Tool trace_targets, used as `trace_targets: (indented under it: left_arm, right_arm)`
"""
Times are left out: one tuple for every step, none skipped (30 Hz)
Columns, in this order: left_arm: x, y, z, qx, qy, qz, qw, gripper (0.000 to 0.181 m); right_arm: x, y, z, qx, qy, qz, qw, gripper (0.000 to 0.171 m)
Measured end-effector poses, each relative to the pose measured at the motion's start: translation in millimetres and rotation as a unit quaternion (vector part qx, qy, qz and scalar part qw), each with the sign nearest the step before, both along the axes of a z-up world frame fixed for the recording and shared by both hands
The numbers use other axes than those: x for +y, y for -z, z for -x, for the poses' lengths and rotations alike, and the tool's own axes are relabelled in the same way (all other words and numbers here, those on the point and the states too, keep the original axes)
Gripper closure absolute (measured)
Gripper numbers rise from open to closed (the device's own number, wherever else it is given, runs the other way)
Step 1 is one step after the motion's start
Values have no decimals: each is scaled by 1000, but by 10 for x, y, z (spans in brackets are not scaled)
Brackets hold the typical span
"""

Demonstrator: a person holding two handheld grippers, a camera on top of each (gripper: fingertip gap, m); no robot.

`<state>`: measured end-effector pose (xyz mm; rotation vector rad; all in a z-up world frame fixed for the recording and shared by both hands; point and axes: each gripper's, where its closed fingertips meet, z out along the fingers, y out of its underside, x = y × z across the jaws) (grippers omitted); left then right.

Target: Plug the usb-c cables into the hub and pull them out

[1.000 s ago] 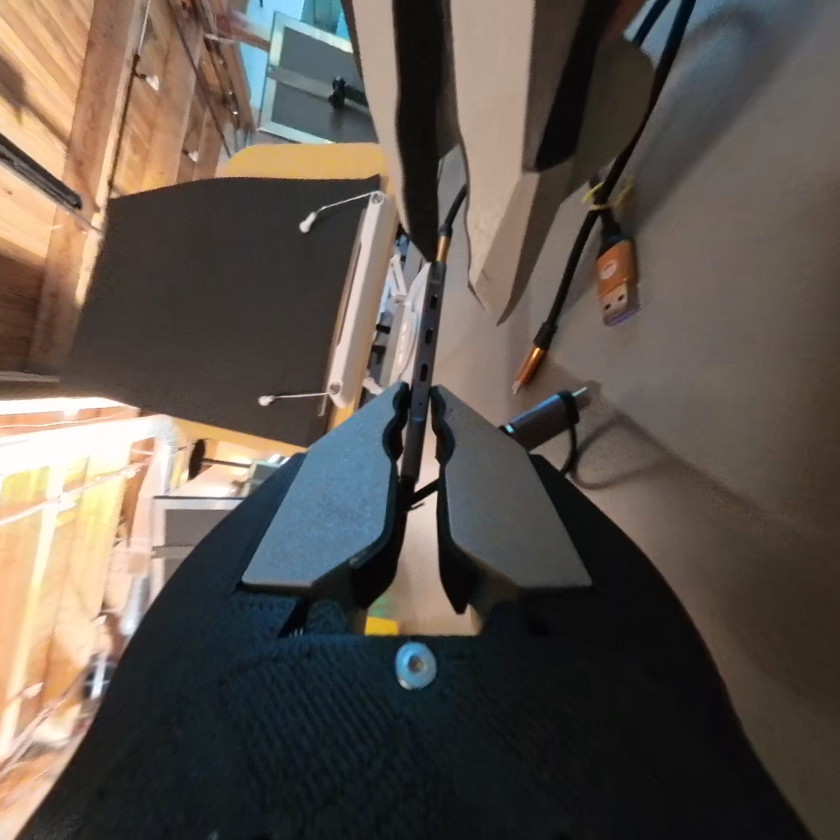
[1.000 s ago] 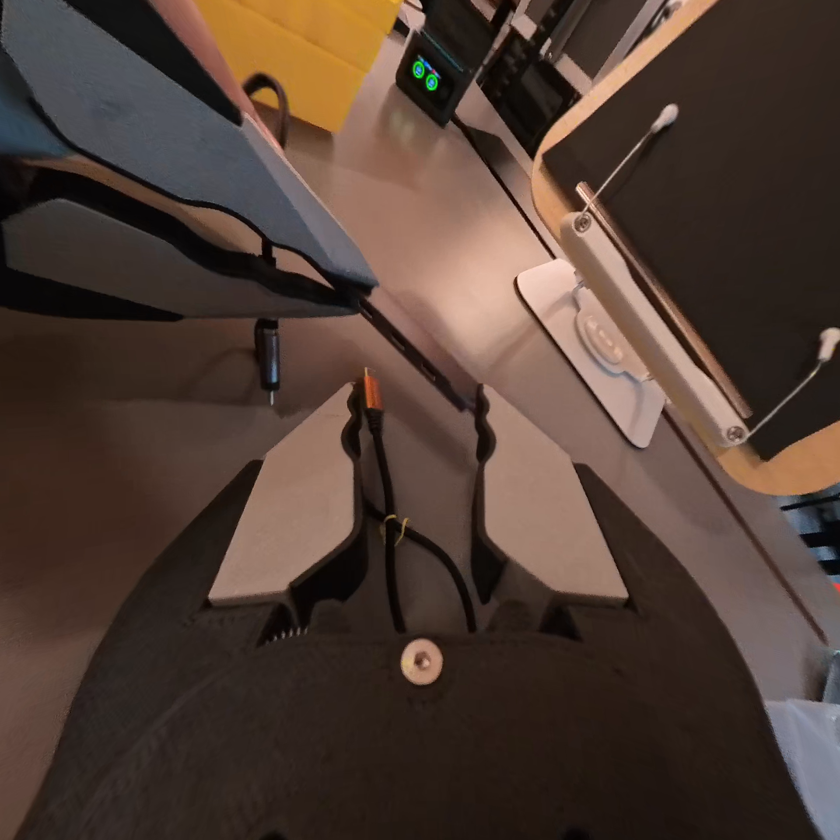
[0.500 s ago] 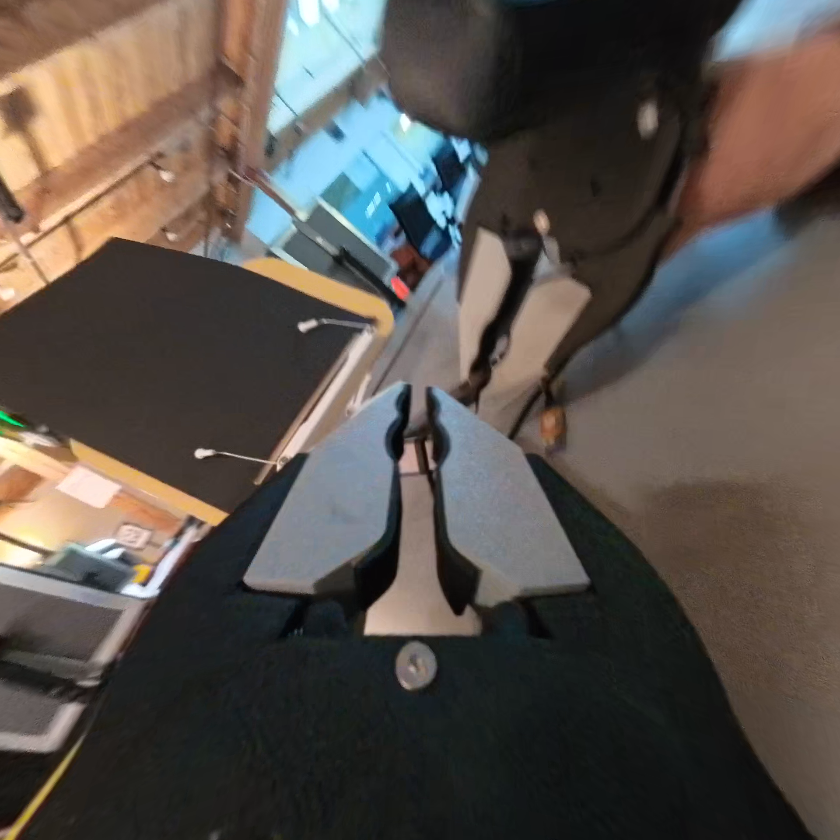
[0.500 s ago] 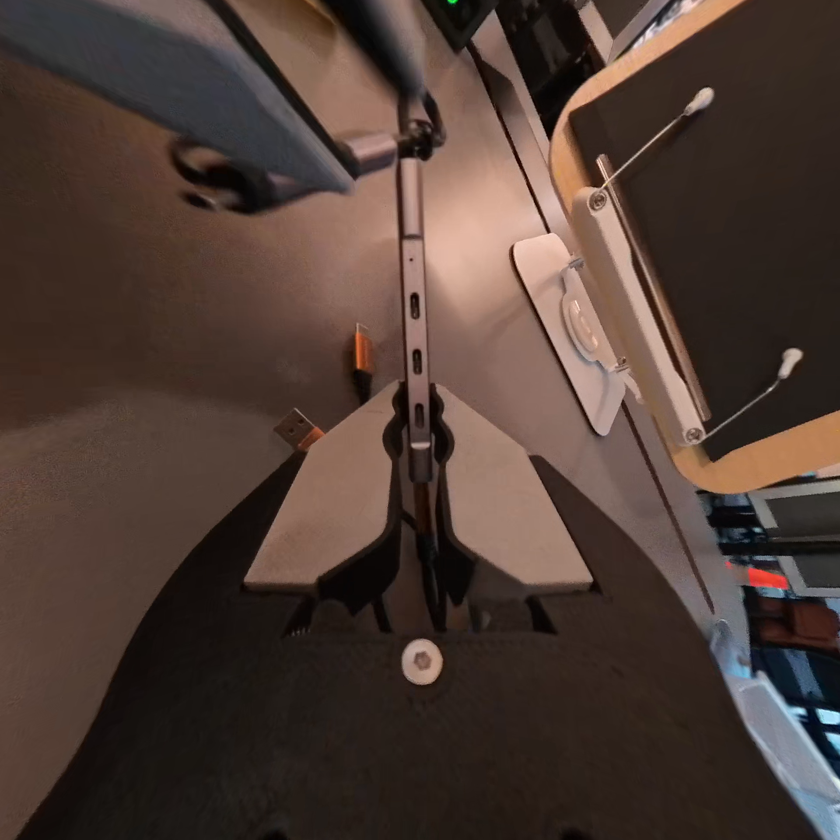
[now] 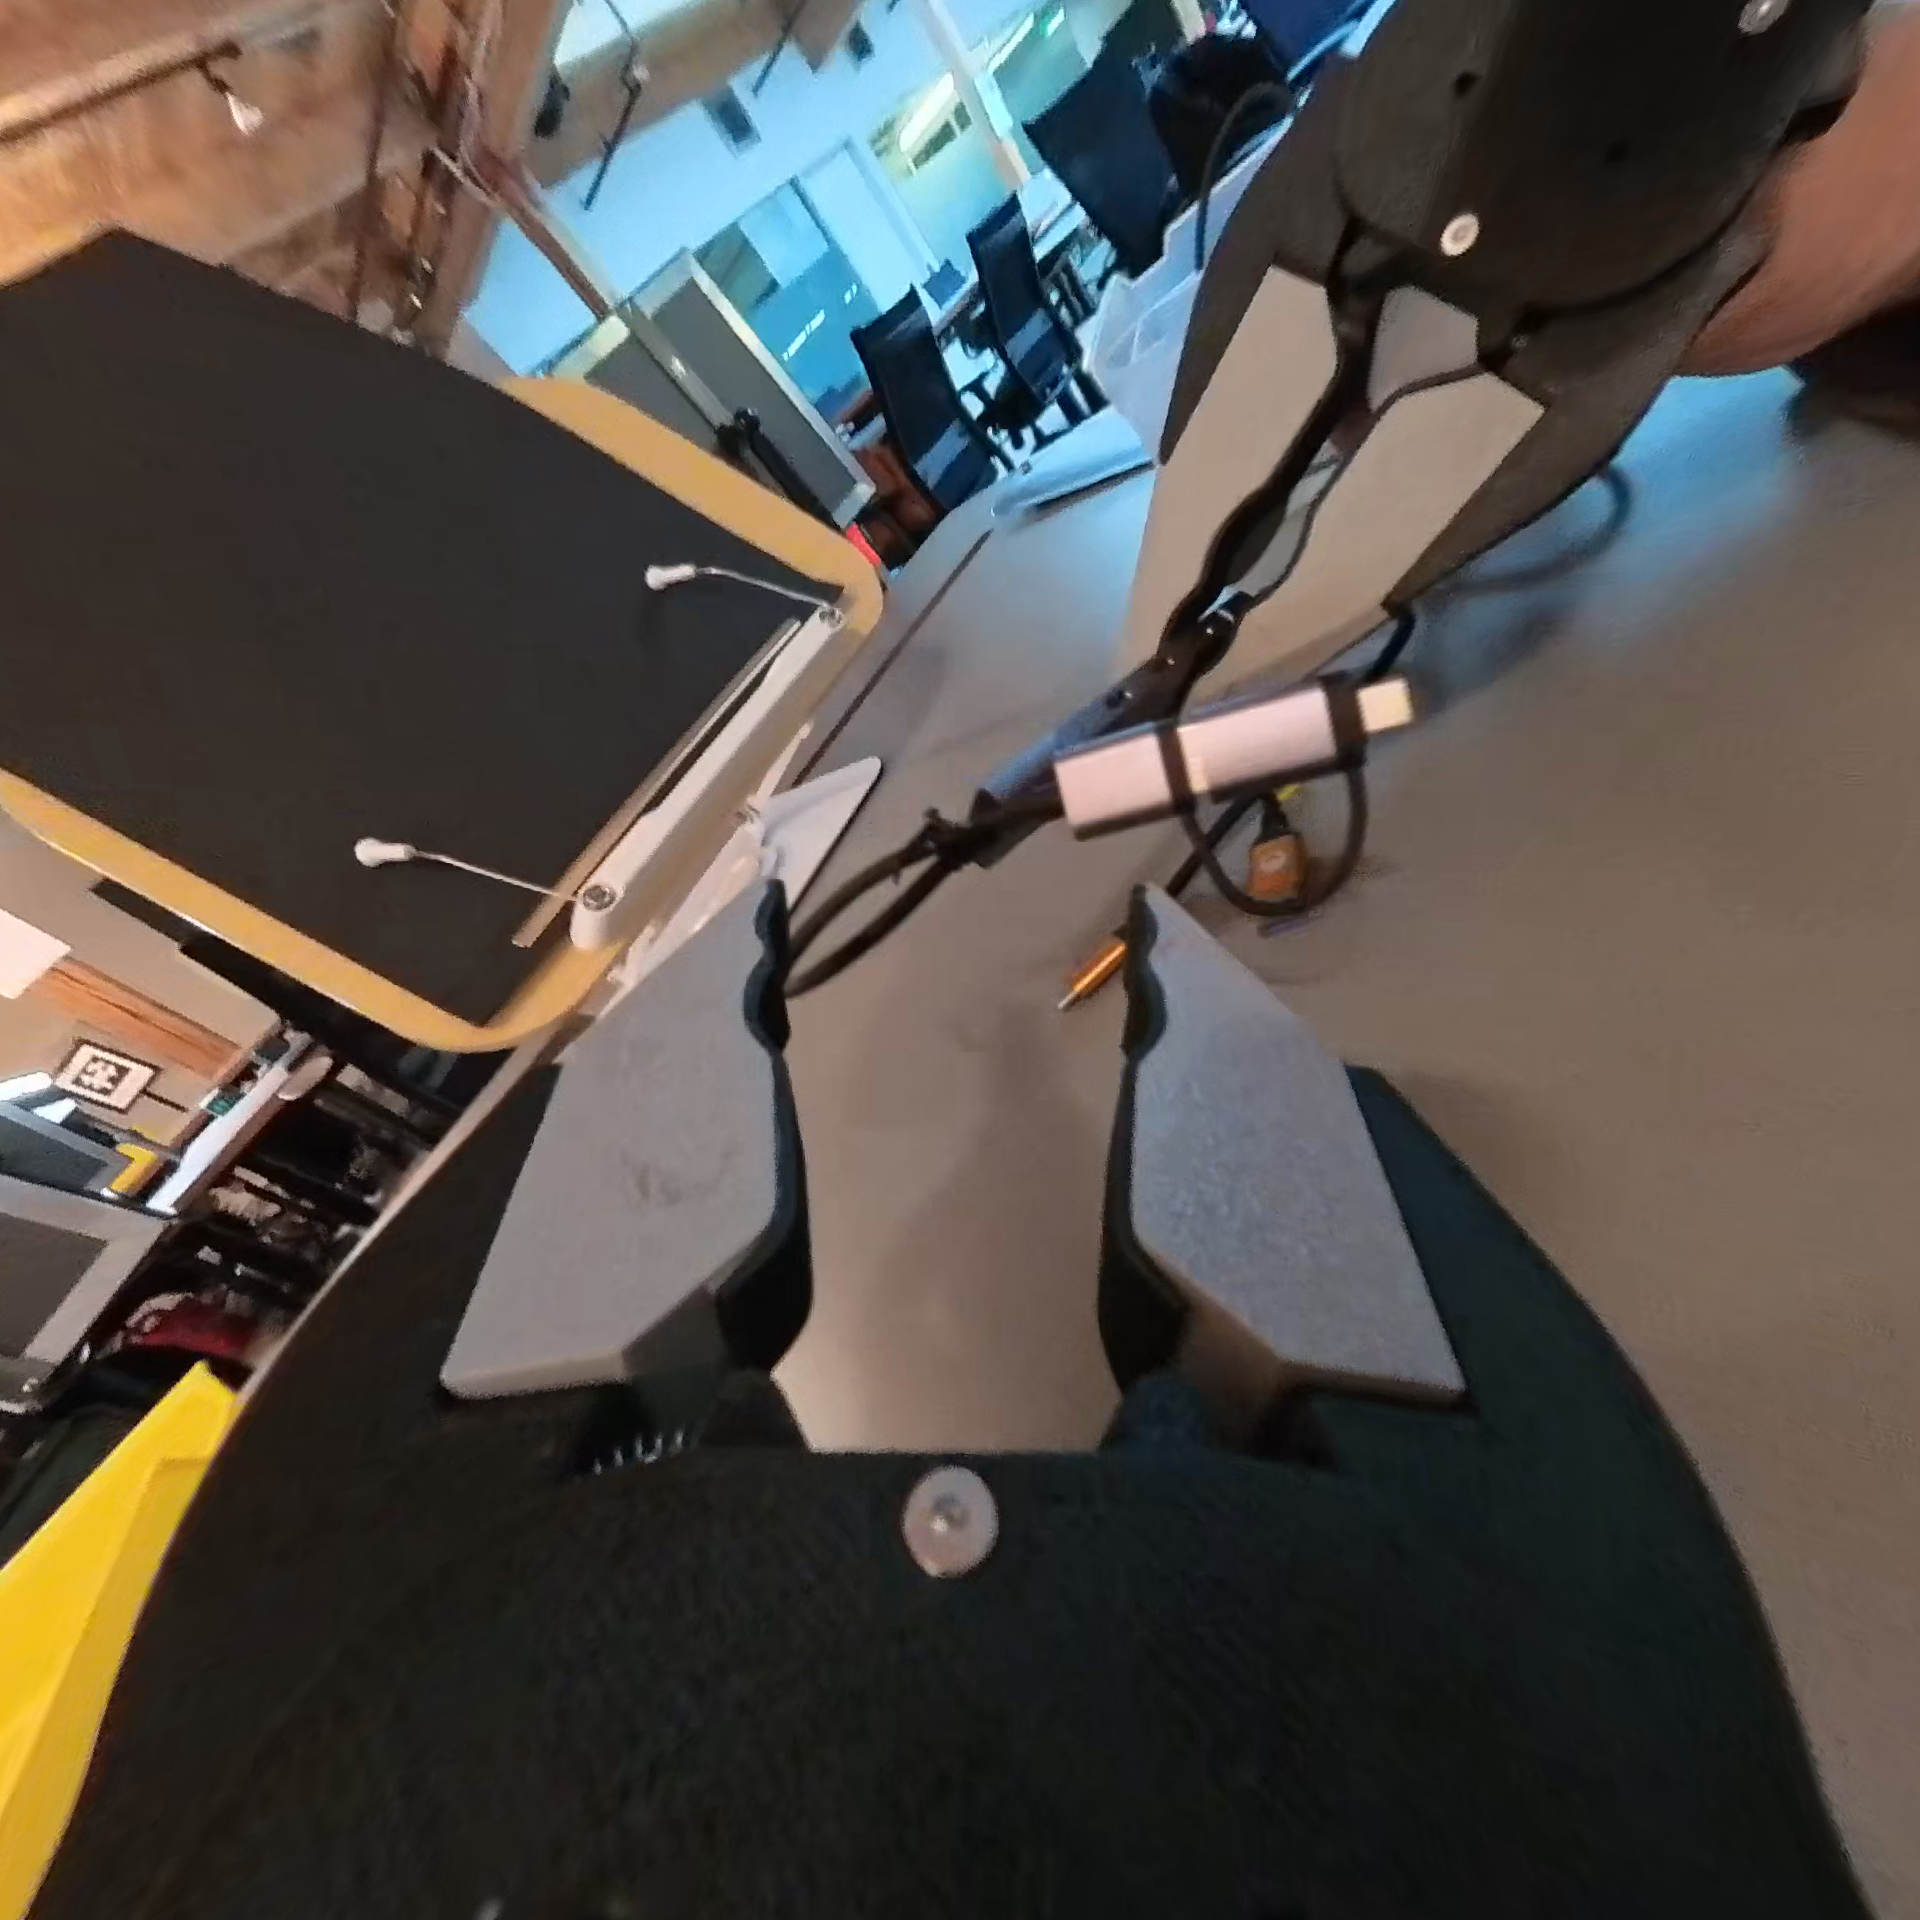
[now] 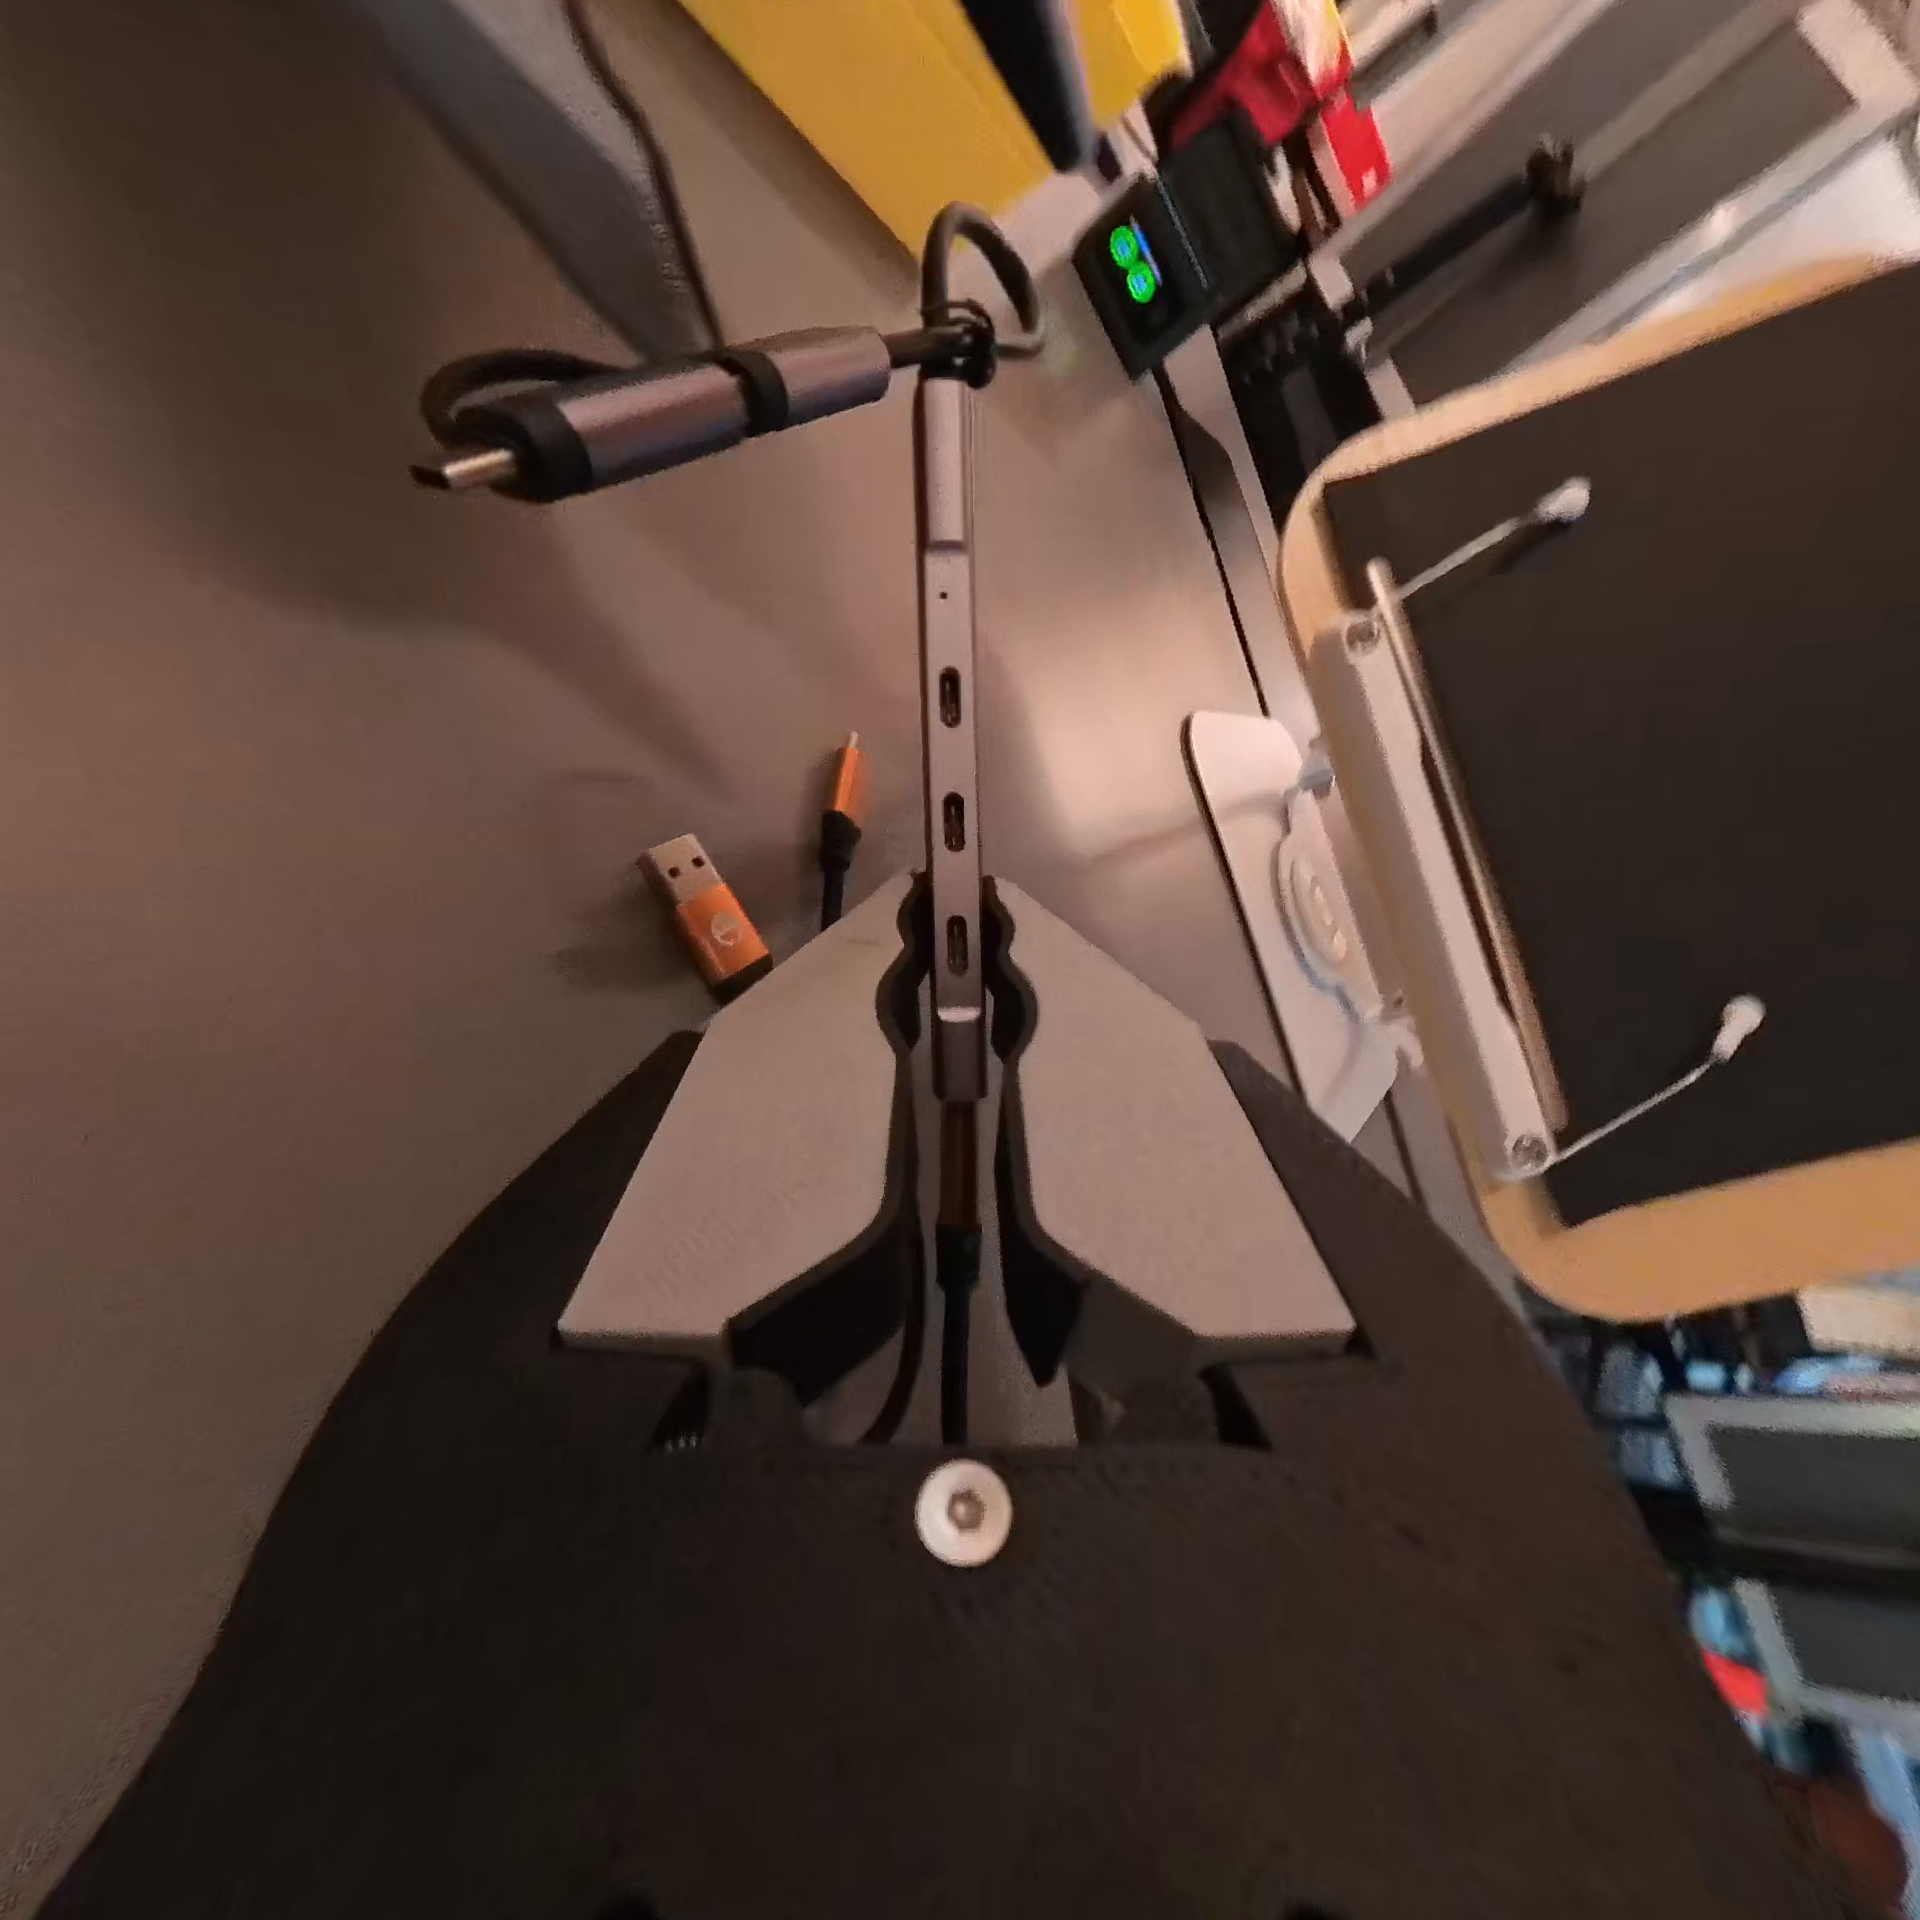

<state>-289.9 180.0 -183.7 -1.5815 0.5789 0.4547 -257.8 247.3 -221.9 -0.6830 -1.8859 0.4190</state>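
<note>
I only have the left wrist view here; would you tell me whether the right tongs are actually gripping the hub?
Observer: Yes, the right tongs are shut on the hub, clamping its near end, with the port edge facing the camera.
Operator: Thank you. Are the ports on that edge occupied?
Observer: No. Three slots show along the edge and all are empty; the nearest one sits right between the tips of the tongs.
Operator: Is anything plugged into the hub's end?
Observer: A black cable with a brownish plug appears to enter the end held inside the tongs.
</note>
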Motion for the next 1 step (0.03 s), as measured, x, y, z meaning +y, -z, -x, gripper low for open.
trace_targets:
  left_arm:
    - [-5, -14, -12, 5, 2, -5, 1000, 120]
  right_arm:
    - [-24, -5, -14, 5, -21, -14, 1000, 166]
